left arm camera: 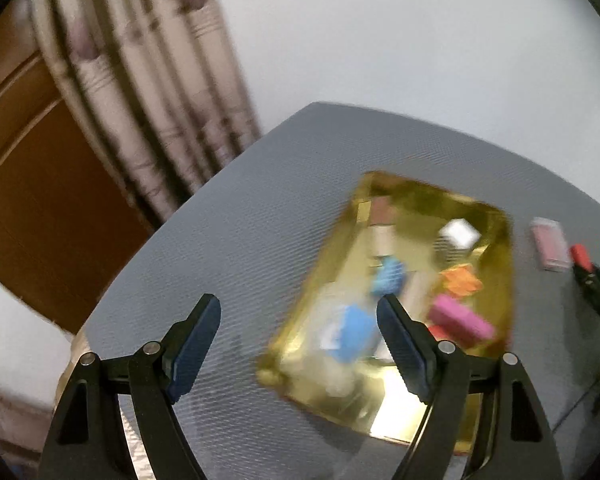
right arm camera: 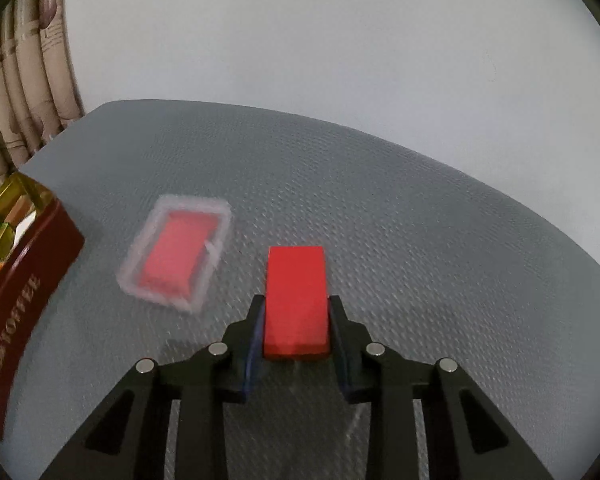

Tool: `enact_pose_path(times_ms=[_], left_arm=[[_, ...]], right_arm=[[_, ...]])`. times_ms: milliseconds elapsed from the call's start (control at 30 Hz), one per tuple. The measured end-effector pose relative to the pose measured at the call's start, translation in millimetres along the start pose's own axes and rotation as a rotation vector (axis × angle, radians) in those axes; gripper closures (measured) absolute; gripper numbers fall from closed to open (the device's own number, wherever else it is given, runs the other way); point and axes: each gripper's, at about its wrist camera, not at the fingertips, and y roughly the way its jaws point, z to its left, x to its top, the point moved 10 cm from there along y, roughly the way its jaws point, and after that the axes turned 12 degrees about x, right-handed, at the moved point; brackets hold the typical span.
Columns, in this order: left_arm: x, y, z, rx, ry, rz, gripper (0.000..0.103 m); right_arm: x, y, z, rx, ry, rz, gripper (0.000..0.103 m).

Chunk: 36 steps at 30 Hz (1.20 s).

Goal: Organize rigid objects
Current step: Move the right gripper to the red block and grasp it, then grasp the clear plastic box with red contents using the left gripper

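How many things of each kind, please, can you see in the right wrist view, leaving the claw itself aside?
Red block: 1
Clear case: 1
Toffee box: 1
Total: 3

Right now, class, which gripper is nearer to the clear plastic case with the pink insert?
Right. The right gripper, shut on a red block, sits just beside the clear case. The left gripper, open, hangs across the gold box from it.

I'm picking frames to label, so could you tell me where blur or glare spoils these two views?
Left wrist view: gold box and its contents smeared, glare on its near corner. Right wrist view: red block in the right gripper sharp; clear case and box blurred.
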Motion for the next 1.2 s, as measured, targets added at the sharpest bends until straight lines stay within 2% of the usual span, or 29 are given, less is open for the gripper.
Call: enact_pose_path(times_ms=[133,300,400,533,633,833,933,1000,1200], left_arm=[[9.0,-26.5,-51.1,-0.11,0.057,-0.006,0.023],[14.6,-51.9,-131.8,-0.257,0.152,0.041,0.023],[18.8,-58.3,-174.8,-0.311,0.197,0.08,0.023],[31.4,-52.7,-231.2,-0.373,0.226,0.152,0.023],[35.9,-39.0,-262.1,-0.375,0.239,0.199,0.023],[44.4,-2.4,-297.6,-0.317,0.233,0.242,0.023],[48.1,13.3,-303.2,-0.294,0.213,0.261,0.023],[47.7,20.4,-308.4,-0.293,0.205,0.273,0.023],[39.5,39.7,-313.8,-0.275,0.202,0.307,0.023]], right_arm=[[-19.3,-19.9,-20.0,-0.029,0.042,-0.009,0.073],[-57.9,-55.3,-54.4,-0.076,0.114,-0.022,0.073],[-73.6,-68.1,-66.8,-0.082,0.144,-0.033,0.073],[-78.3,-69.2,-64.6,-0.077,0.159,-0.038,0.073],[-80.9,-67.9,-60.7,-0.086,0.15,-0.035,0.073],[-81.9,-65.4,-54.3,-0.068,0.162,-0.039,0.073],[-84.6,-65.9,-53.1,-0.066,0.163,-0.039,0.073],[-89.8,-75.1,-73.7,-0.062,0.165,-0.04,0.072],[-92.3,-82.5,-71.3,-0.065,0.161,-0.039,0.072]])
